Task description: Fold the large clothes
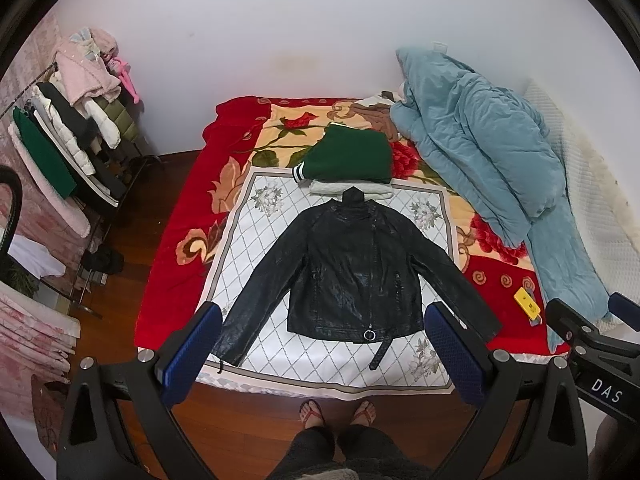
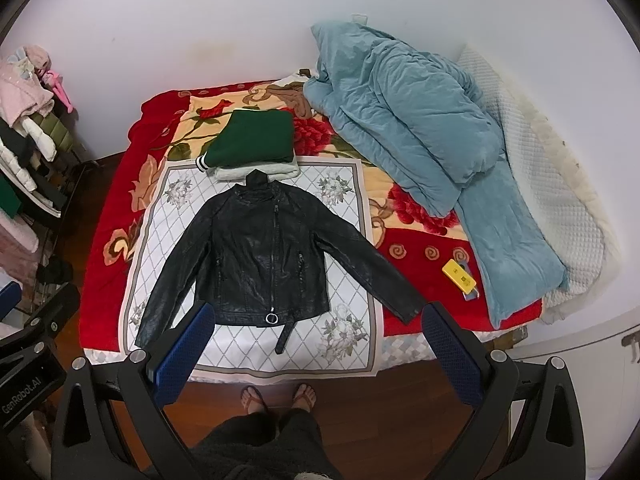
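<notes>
Lying zipped and face-up with sleeves spread on the white diamond-patterned mat (image 1: 344, 368), the glossy black leather jacket (image 1: 354, 270) is laid out ready to fold — the left gripper (image 1: 324, 360) and right gripper (image 2: 320, 356) hover before it, both released, empty.

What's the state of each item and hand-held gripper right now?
black jacket: spread flat, zipped, sleeves out
green garment: folded, stacked on white one
blue quilt: bunched up
left hand-held gripper: open, empty
right hand-held gripper: open, empty
</notes>
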A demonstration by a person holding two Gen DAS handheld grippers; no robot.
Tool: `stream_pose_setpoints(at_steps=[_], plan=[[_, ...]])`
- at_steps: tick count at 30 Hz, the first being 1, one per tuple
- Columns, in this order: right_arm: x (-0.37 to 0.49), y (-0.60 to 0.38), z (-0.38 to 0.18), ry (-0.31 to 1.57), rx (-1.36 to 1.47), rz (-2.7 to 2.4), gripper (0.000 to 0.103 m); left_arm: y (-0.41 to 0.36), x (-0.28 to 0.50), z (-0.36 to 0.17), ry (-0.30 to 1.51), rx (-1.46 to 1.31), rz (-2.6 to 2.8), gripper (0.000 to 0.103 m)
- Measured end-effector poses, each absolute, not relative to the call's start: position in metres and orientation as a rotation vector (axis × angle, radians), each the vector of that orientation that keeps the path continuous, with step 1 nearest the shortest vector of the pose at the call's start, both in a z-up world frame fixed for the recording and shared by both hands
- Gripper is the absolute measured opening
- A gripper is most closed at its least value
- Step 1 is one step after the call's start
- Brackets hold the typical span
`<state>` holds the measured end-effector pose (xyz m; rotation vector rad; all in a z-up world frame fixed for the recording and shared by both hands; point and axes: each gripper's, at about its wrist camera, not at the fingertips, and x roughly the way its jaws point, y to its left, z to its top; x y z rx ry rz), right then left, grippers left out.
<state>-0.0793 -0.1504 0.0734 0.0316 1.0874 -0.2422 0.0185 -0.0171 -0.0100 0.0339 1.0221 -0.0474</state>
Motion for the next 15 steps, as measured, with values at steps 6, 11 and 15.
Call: stream_pose_setpoints(at_steps=[6, 11, 15], plan=[[-0.0757, -0.1497, 0.0693, 1.088, 0.033, -0.241, 0.103, -0.0103, 0.0170, -0.0130, 1.027, 0.027, -0.042, 0.103], [-0.0755, -0.1494, 0.0716, 1.092, 0.033, -0.240, 0.103, -0.0091, 0.0164, -0.0155, 1.027, 0.029, -0.039, 0.103], [-0.0699, -0.1484, 0.0686, 1.095, 0.032, -0.239, 0.103, -0.0089, 0.0172, -0.0151, 1.026, 0.029, -0.041, 0.103]])
